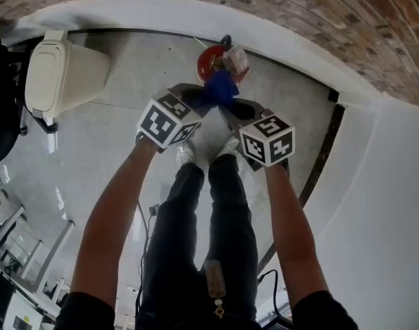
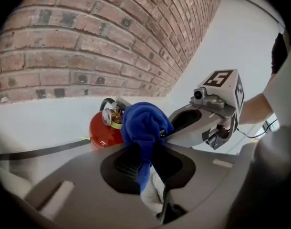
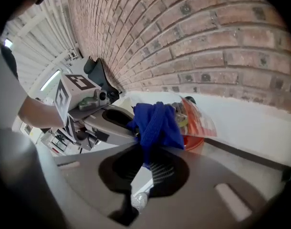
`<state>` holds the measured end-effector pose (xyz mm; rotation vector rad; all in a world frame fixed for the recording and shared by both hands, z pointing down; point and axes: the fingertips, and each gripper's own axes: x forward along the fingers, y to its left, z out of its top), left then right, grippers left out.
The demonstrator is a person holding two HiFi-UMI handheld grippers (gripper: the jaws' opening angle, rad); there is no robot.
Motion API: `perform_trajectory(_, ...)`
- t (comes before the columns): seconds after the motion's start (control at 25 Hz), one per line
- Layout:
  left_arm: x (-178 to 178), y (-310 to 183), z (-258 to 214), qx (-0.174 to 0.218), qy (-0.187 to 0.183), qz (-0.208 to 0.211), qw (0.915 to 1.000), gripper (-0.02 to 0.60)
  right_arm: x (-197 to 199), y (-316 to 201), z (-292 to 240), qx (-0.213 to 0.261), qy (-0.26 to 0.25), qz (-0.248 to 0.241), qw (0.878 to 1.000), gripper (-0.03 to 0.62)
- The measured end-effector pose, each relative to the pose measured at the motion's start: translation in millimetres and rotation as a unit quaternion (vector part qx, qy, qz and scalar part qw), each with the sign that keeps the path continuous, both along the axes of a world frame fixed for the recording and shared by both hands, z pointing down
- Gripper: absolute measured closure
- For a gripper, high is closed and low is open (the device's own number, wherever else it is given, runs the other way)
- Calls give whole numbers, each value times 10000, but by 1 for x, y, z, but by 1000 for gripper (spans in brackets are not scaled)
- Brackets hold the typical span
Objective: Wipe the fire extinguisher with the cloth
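A red fire extinguisher [image 1: 211,62] stands on the floor against the white base of the brick wall, with a tag [image 3: 199,117] hanging at its neck. A bunched blue cloth [image 1: 219,88] hangs just in front of the extinguisher's top, held from both sides. My left gripper [image 2: 144,151] is shut on the cloth [image 2: 143,123], with the extinguisher [image 2: 103,130] right behind it. My right gripper [image 3: 149,154] is shut on the cloth [image 3: 157,123] too, beside the extinguisher [image 3: 195,138]. Whether the cloth touches the extinguisher I cannot tell.
A cream lidded bin [image 1: 62,74] stands on the floor to the left. A dark strip [image 1: 319,163] runs along the floor by the white wall base on the right. The person's legs and shoes [image 1: 185,153] are directly below the grippers.
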<state>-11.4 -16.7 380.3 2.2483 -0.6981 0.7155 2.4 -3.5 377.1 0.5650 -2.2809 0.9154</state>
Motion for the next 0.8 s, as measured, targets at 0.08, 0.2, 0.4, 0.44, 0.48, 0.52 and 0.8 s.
perform_trajectory(0.08,3,8,-3,-21,125,0,9999,525,-1,8,-3,-9,-69,-46,10000,571)
perform_trajectory(0.2,3,25,-8,-110,294,153,9994,528,-3,25,-9,-30,-176,-375,9991,572)
perform_trajectory(0.4,6,76,-17,-511,440,618,9958,528,-2,79,-16,-376,-293,-952,9943,571)
perform_trajectory(0.44,6,83,-17,-608,425,696,9948,528,-1,84,-15,-440,-261,-1009,9936,571)
perform_trajectory(0.48,6,88,-14,-705,362,795,9937,528,0,89,-12,-488,-189,-1058,9930,571)
perform_trajectory(0.52,6,92,-10,-774,262,891,9927,528,3,91,-7,-516,-89,-1086,9927,571)
perform_trajectory(0.8,-13,30,15,-638,-194,-198,9976,526,15,22,12,-314,-54,232,9992,571)
